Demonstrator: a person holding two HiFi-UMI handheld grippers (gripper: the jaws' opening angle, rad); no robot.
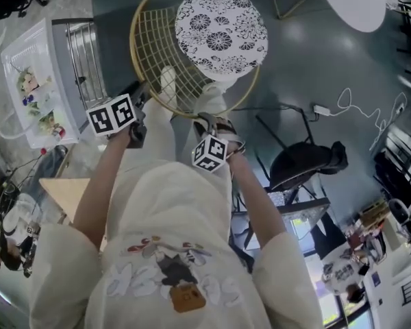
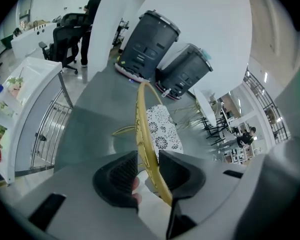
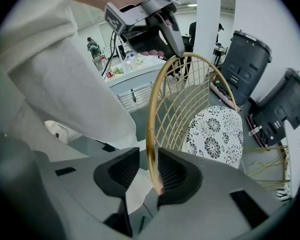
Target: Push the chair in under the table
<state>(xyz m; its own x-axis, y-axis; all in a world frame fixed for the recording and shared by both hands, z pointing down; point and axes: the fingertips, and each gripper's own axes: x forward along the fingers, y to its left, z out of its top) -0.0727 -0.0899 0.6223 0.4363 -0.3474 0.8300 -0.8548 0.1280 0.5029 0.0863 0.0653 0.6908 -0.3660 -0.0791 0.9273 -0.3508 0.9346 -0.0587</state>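
Gold wire chair (image 1: pixel 221 33) with the flowery seat sits on the grey floor (image 1: pixel 315 67) right in front of me, well apart from the white table (image 1: pixel 353 2). My left gripper (image 2: pixel 149 166) and right gripper (image 3: pixel 147 166) are both wide open, straddling its back rim (image 3: pixel 151 109), not clamped.

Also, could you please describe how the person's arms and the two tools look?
The left tool and right tool each have a grey body, black ribbed pads and a white cube of black square markers. The person wears a cream short-sleeved shirt.
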